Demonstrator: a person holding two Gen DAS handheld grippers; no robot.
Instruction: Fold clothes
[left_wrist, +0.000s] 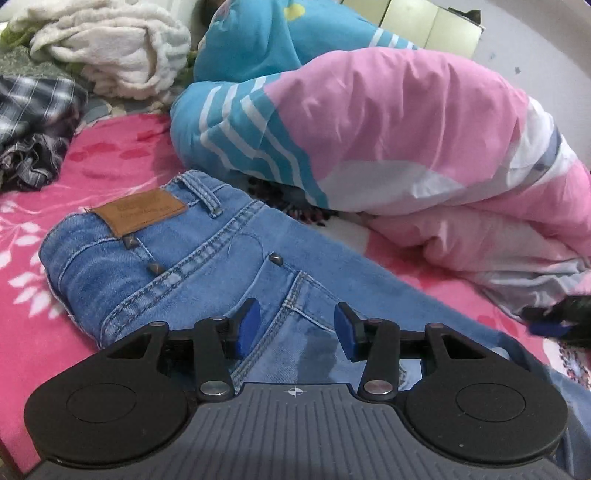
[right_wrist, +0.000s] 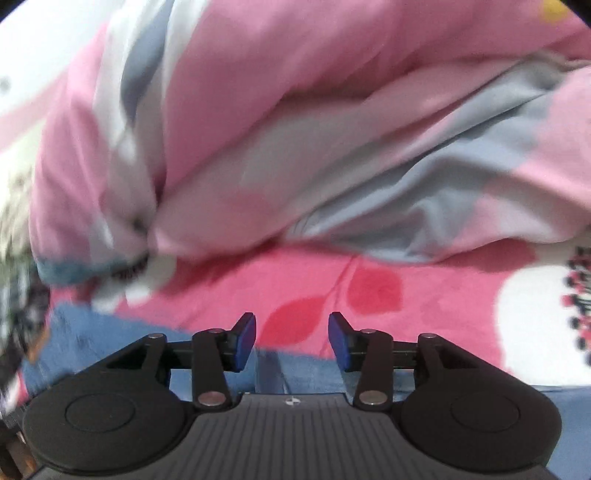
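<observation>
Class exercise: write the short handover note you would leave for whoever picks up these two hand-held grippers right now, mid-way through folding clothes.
Left hand-held gripper: open, empty, over the jeans.
Right hand-held gripper: open, empty, at the jeans' edge near the pink duvet.
Jeans lie on the pink floral blanket, apparently folded lengthwise, waistband away from you.
Left to do: finish folding the jeans; the plaid garment and white fleece are still crumpled.
</observation>
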